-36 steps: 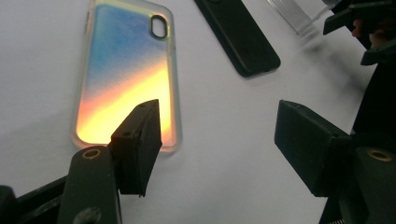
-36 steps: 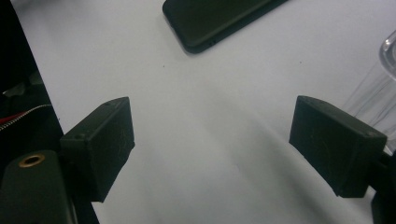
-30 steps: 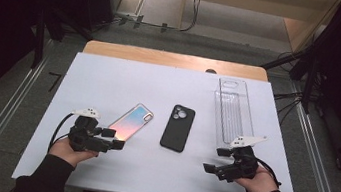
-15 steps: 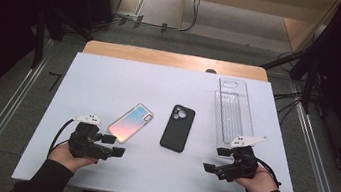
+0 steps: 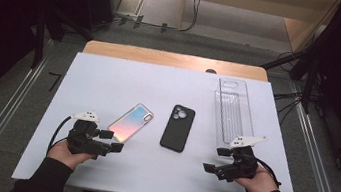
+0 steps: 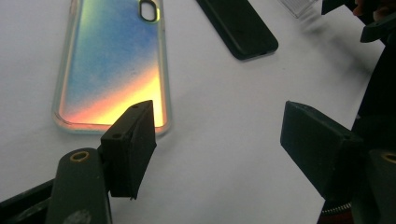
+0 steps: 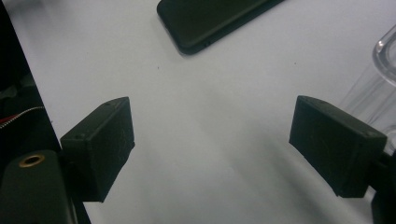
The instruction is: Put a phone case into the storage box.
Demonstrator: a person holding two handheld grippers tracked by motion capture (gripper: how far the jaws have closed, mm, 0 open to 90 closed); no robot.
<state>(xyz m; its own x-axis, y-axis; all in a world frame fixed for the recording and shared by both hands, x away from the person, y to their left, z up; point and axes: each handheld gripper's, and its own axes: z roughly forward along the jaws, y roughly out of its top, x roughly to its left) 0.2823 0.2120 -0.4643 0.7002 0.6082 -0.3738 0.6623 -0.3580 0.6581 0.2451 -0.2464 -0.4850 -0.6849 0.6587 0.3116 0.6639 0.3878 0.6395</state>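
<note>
Left gripper (image 5: 112, 145) backed off toward the table (image 5: 110, 82) edge, fingers spread wider and empty; iridescent phone case (image 5: 130, 122) lies just ahead, long axis angled away. Right gripper (image 5: 215, 159) open too

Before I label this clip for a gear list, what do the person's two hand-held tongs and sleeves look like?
Both tongs are black. The left tongs carry a pale grey three-cornered plate on top and trail a black cable that loops to the side. The right tongs carry the same kind of plate and a black cable too. Up close, each has two blocky matte black jaws and a brass-coloured ring at a bolt hole. The person wears black long sleeves.
</note>
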